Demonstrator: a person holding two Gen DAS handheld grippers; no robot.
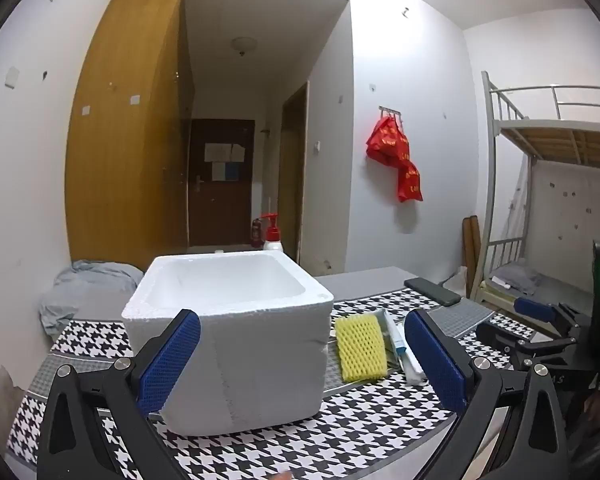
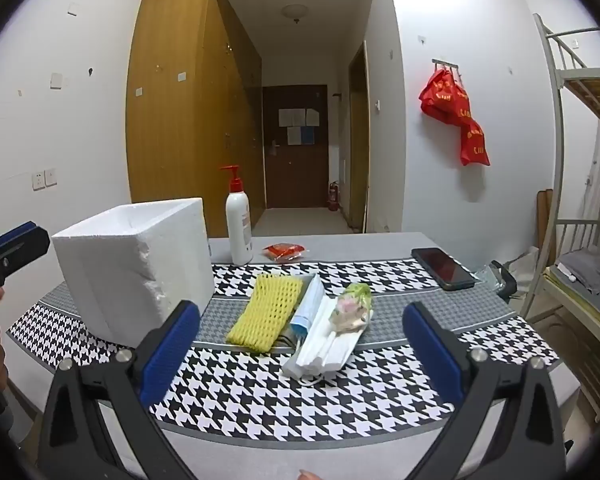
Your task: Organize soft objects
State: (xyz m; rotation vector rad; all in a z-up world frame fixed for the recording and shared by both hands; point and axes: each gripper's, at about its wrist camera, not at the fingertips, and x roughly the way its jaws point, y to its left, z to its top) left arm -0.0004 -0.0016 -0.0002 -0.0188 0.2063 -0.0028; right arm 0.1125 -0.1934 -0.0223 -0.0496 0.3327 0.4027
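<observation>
Tools left (image 1: pixel 300 356) and right (image 2: pixel 300 352) both gape wide, empty, touching nothing.

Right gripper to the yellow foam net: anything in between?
Nothing visible. The right gripper, open, faces the yellow foam net across bare houndstooth cloth. The masks lie to its right, the foam box to its left.

Yellow foam net (image 2: pixel 266 312) — houndstooth tablecloth (image 2: pixel 260 396)

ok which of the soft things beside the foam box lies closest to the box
The yellow foam net: it lies at the left end of the pile, next to the foam box. The blue mask and white masks sit farther right.
</observation>
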